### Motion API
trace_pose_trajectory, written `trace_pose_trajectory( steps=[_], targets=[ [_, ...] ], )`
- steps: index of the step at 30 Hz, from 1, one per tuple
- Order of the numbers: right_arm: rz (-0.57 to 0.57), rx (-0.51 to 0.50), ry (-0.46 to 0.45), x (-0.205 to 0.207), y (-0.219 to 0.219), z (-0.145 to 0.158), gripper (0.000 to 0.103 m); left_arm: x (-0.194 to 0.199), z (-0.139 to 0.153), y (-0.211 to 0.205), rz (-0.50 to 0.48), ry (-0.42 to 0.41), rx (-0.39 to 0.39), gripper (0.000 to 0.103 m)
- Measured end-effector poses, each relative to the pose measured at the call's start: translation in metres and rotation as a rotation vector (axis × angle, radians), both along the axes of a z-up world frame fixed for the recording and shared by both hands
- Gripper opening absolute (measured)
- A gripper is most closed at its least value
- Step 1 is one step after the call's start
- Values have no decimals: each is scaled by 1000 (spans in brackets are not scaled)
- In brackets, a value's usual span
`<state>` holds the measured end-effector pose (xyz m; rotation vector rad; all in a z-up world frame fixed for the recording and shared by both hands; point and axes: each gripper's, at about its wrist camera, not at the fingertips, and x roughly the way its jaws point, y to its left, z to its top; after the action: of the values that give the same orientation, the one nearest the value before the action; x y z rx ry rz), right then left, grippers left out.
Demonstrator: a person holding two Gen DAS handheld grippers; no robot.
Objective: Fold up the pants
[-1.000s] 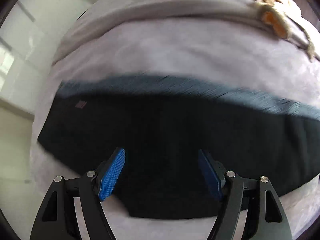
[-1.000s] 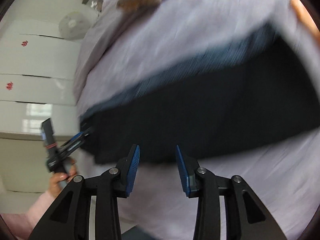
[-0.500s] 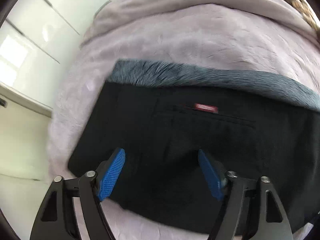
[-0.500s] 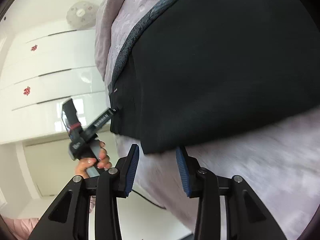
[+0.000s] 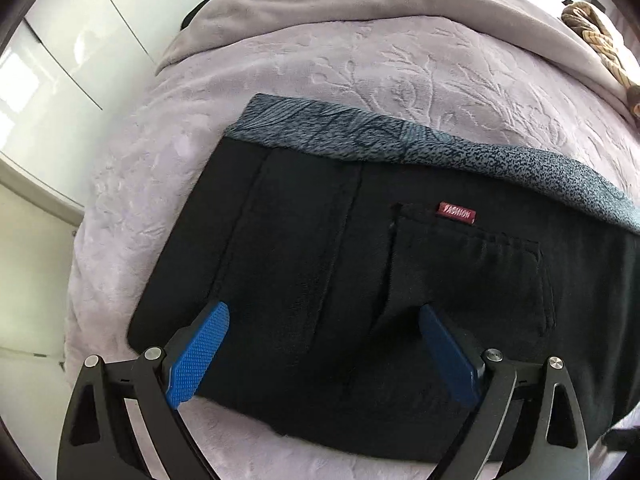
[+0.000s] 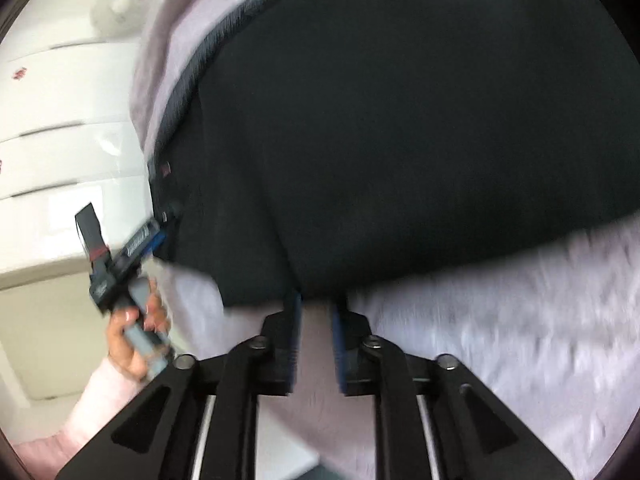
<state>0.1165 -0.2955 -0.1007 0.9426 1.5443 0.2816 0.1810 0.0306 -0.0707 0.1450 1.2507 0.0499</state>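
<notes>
My left tongs (image 5: 320, 356) spread over the black fleece-lined pants (image 5: 400, 280), right tongs (image 6: 316, 312) part-closed at the near hem, grip unclear; thick cloth may slip mid-fold.

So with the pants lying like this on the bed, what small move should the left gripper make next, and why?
Probably ease the left gripper down and close on the near edge of the pants. It is wide open with the black cloth between its blue pads, gripping nothing. The right gripper sits at another edge, open a narrow gap; that view is blurred. The pants lie flat on the purple blanket.
</notes>
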Motion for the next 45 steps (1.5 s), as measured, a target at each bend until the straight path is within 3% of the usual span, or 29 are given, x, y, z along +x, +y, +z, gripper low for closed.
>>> trace_pose_trajectory(
  steps=[2,6,8,11,17,22,26,27,28,33,38,40,43,45],
  targets=[
    [71,18,-18,0,1,19,33,-5,15,10,10,-30,-18,97],
    [244,-34,-261,50,17,91,33,-10,31,21,19,-100,-63,97],
    [358,-69,-372,101,51,116,35,-10,23,27,31,-73,-58,97],
    [551,-131,-492,171,115,126,35,-14,4,36,50,-46,-34,97],
    [773,-116,-506,274,244,85,35,-30,4,42,54,-92,-66,97],
    [905,-198,-478,315,312,41,35,-34,4,47,75,-114,-95,97],
    [953,-198,-407,326,322,18,35,-39,5,49,78,-124,-109,97],
    [953,-179,-402,327,320,17,30,-40,4,51,80,-125,-115,97],
    [956,-152,-398,327,320,19,10,-42,4,53,82,-124,-119,97],
    [1018,-128,-428,322,332,34,9,-40,4,58,99,-120,-136,97],
    [1050,-162,-378,324,344,15,16,-41,6,60,91,-123,-126,97],
    [1048,-168,-386,320,346,17,10,-43,10,62,117,-122,-116,97],
    [1040,-136,-476,316,351,45,9,-46,16,68,171,-132,-140,97],
    [1035,-160,-472,321,355,42,9,-42,7,69,173,-109,-110,97]
  ],
)
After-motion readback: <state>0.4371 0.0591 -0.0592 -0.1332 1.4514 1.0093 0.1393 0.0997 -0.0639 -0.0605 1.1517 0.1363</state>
